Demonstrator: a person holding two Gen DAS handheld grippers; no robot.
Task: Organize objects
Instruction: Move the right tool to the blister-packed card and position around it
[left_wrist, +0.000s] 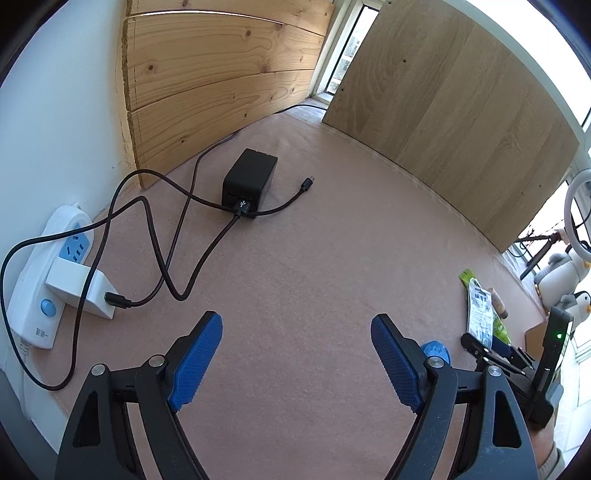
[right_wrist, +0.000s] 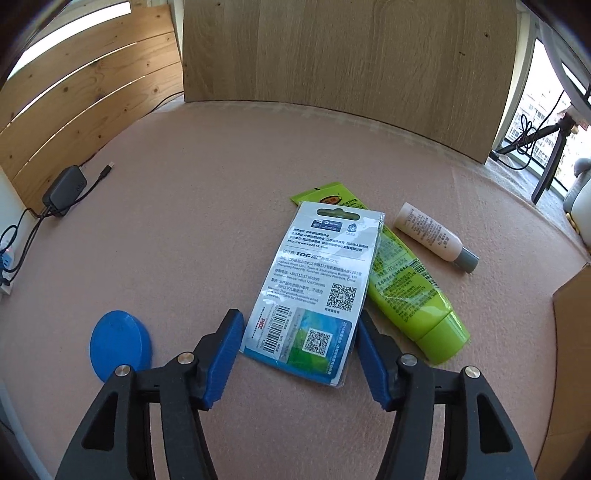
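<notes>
At the bench's left edge a white power strip lies against the wall with a white plug in it, and black cables loop from there to a black charger near the back left corner. The left gripper hangs over bare bench, fingers spread wide, holding nothing. A blue disc lies just left of the right gripper. Its fingers are parted on either side of the near end of a flat packet, which lies between them, not yet clamped. The packet overlaps a green tube; a white tube lies just beyond, toward the right edge, by a cardboard box.
</notes>
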